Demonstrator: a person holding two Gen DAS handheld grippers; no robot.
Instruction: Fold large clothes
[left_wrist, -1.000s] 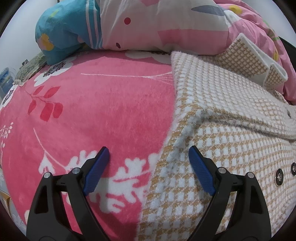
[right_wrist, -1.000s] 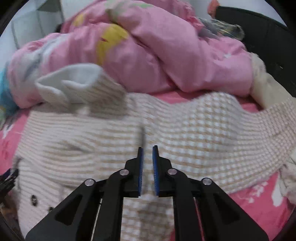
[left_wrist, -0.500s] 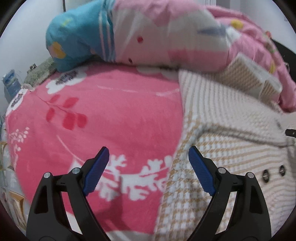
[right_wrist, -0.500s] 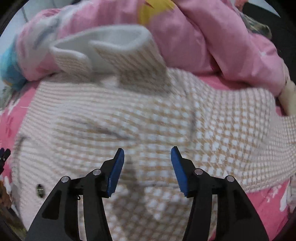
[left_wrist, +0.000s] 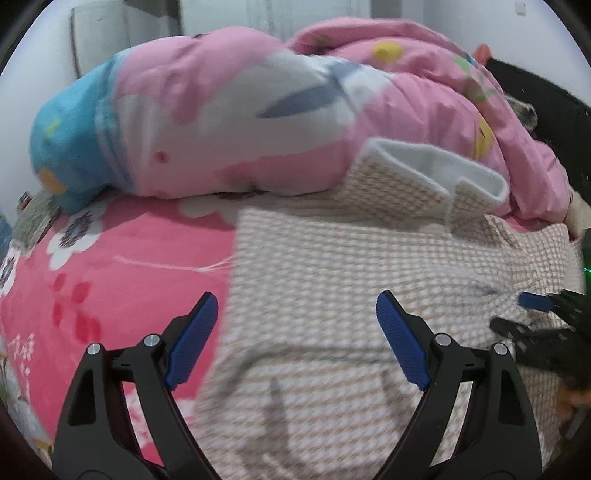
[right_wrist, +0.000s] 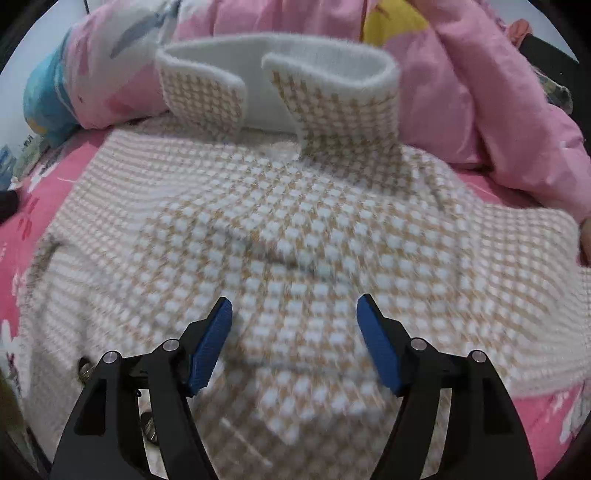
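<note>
Plainly, a tan-and-white checked coat (right_wrist: 295, 229) is spread flat, collar (right_wrist: 280, 85) raised; left gripper (left_wrist: 297, 339) is held wide, empty; right gripper (right_wrist: 294, 343) is opening, empty.

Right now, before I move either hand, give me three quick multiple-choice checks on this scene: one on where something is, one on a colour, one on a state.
1. Where does the coat's collar lie?
A. at the far end, against the pink quilt
B. under the left gripper
C. hanging off the bed

2. What colour are the pads on the gripper fingers?
A. red
B. blue
C. green

3. How does the right gripper stand?
A. clamped on the collar
B. shut with nothing in it
C. apart over the coat, gripping nothing

Answers:
1 A: the white-lined collar stands up against the bunched quilt at the far end.
2 B: both pads show blue against the black arms.
3 C: its jaws are opening, with checked fabric showing beneath the gap and no fold pinched between the pads.
</note>
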